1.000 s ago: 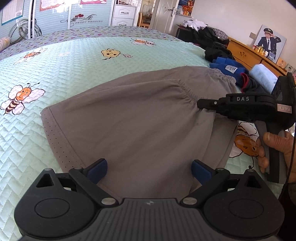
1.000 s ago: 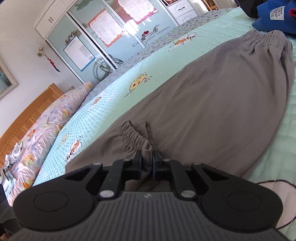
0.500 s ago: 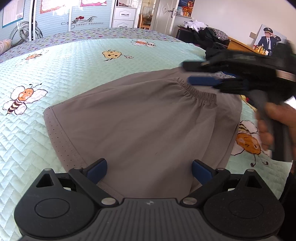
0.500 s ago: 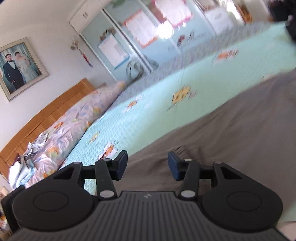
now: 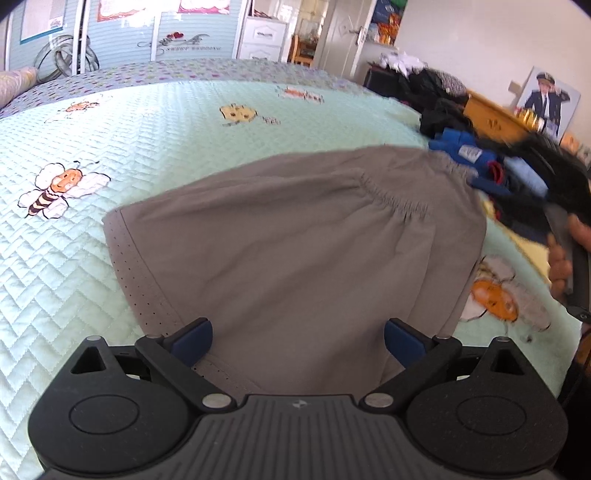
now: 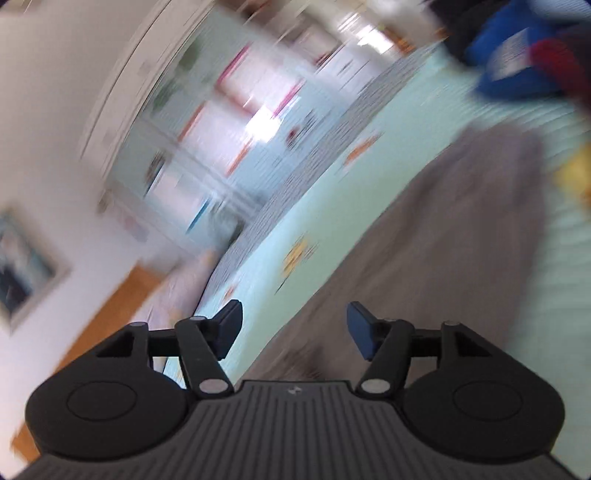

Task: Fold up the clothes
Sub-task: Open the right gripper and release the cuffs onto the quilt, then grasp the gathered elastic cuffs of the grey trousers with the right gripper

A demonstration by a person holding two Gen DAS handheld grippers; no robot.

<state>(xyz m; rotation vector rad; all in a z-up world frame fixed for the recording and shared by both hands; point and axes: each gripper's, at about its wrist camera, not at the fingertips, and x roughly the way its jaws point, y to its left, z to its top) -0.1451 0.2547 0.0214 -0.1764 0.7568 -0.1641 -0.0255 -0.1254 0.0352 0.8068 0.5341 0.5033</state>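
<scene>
Grey-brown shorts (image 5: pixel 295 251) lie folded over on the mint quilted bedspread (image 5: pixel 110 147), with the gathered waistband (image 5: pixel 399 203) toward the right and a perforated hem at the left. My left gripper (image 5: pixel 297 341) hovers open over the near edge of the shorts, nothing between its blue pads. My right gripper (image 6: pixel 293 330) is in fast motion, its view blurred; its jaws are opening and nothing is between them, with the shorts (image 6: pixel 424 240) below and to the right. In the left wrist view the right gripper (image 5: pixel 491 182) is a dark blur at the right edge, held by a hand (image 5: pixel 561 258).
A pile of blue, black and red clothes (image 5: pixel 465 155) sits at the bed's right side, by a wooden dresser (image 5: pixel 495 122). Wardrobe doors (image 5: pixel 122 33) stand behind the bed. A wooden headboard (image 6: pixel 110 314) and a pillow show at the left in the right wrist view.
My right gripper let go of the shorts' waistband, opened, and swung up and away to the right. The waistband now lies flat on the folded shorts. My left gripper stayed put.
</scene>
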